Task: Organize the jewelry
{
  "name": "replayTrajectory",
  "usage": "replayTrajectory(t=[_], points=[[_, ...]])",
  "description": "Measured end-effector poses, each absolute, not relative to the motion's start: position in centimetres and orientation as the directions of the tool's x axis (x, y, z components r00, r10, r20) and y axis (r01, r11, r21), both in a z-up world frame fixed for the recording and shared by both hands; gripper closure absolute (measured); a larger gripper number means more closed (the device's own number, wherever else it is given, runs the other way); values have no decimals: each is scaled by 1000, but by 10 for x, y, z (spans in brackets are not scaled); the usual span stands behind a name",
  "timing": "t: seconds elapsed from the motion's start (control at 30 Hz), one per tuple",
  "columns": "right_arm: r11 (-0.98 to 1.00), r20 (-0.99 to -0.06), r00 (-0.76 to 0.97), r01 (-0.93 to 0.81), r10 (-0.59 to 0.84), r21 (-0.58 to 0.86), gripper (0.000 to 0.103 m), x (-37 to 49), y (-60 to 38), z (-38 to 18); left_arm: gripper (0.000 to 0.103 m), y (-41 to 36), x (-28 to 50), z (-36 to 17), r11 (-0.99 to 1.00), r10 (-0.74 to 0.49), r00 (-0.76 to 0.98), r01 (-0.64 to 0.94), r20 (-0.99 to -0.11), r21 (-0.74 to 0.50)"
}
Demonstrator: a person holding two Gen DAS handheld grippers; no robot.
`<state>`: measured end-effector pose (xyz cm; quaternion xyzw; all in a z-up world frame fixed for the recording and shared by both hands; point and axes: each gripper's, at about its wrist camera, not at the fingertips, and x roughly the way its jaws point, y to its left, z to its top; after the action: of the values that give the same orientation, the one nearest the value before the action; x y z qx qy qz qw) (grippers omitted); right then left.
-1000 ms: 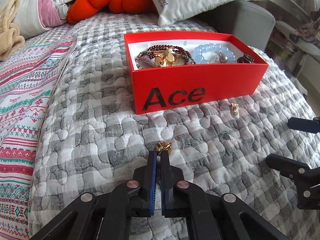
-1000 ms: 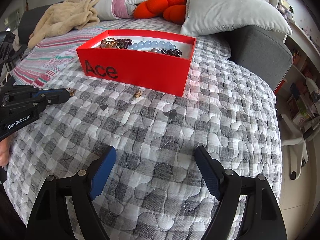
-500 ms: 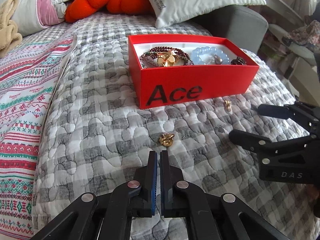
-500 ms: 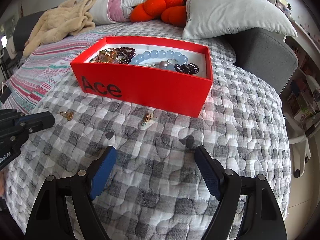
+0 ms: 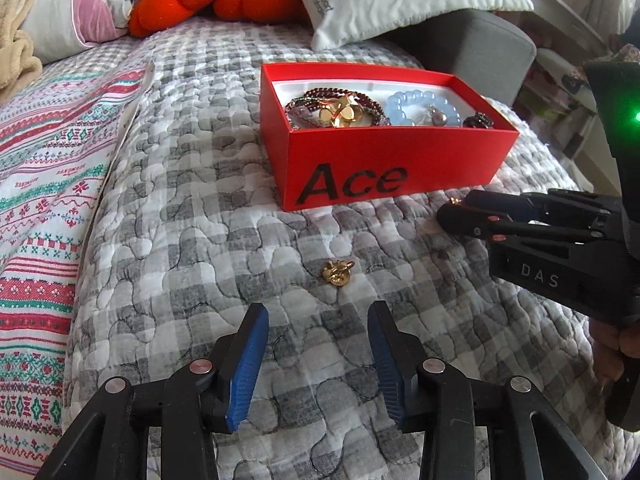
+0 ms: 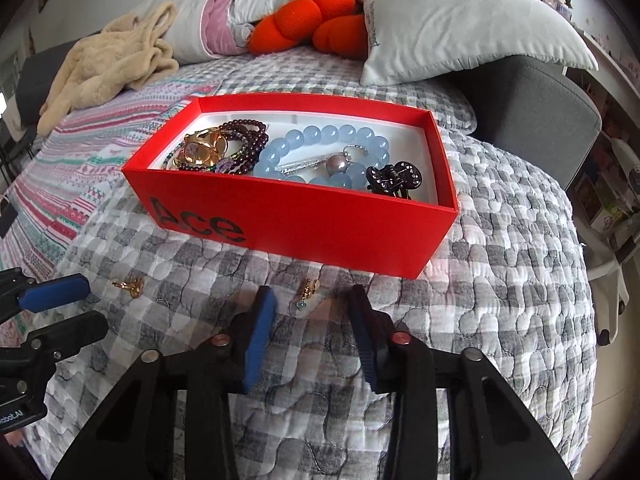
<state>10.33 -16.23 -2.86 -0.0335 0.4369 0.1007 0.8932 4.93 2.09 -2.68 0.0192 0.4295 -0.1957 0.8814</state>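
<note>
The right gripper (image 6: 310, 306) has slid in towards the red box (image 6: 320, 224), jaws closing either side of a small earring (image 6: 307, 292) without touching it. The left gripper (image 5: 318, 322) is opening, gold earring (image 5: 337, 273) lying free just ahead. Only the right view shows the black hair clip (image 6: 394, 178). Open quilt (image 5: 180, 240) lies left.

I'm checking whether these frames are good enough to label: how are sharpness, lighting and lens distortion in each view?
Left wrist: sharp, soft daylight, the gold earring crisp; a green indicator light flares at right. Right wrist: strong fisheye bending and dark corners, yet the red box stays clear.
</note>
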Motion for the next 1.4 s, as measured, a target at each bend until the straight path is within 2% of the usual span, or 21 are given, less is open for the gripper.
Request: replayTrajectory(t=[0.03,0.1,0.2,0.57,0.67,0.8,1.07,1.4], points=[[977,-787,598,-211,152,29,73,105,-162,-28,58,20,50,-27,921,-331,554,365,-764,-135],[974,-786,595,-226,166,35,88,107,-161,-28,58,19,50,-28,918,-338,552,373,-762,-137],[970,-783,600,-242,163,16,96,108,-155,-27,58,14,50,-28,911,-350,552,387,-757,-139],[967,-768,598,-234,228,105,97,91,-182,-19,60,-7,64,-36,912,-339,548,389,-765,-126],[965,-765,601,-238,234,108,97,84,-190,-15,71,-7,67,-37,924,-318,558,365,-766,-118],[964,-764,597,-233,247,130,97,79,-201,-10,92,-5,71,-37,936,-296,566,333,-770,-116],[964,-753,609,-233,247,128,97,71,-211,1,92,-2,73,-28,945,-285,572,300,-769,-128],[957,-700,655,-235,284,169,97,68,-217,36,92,8,71,8,946,-313,620,270,-720,-179]])
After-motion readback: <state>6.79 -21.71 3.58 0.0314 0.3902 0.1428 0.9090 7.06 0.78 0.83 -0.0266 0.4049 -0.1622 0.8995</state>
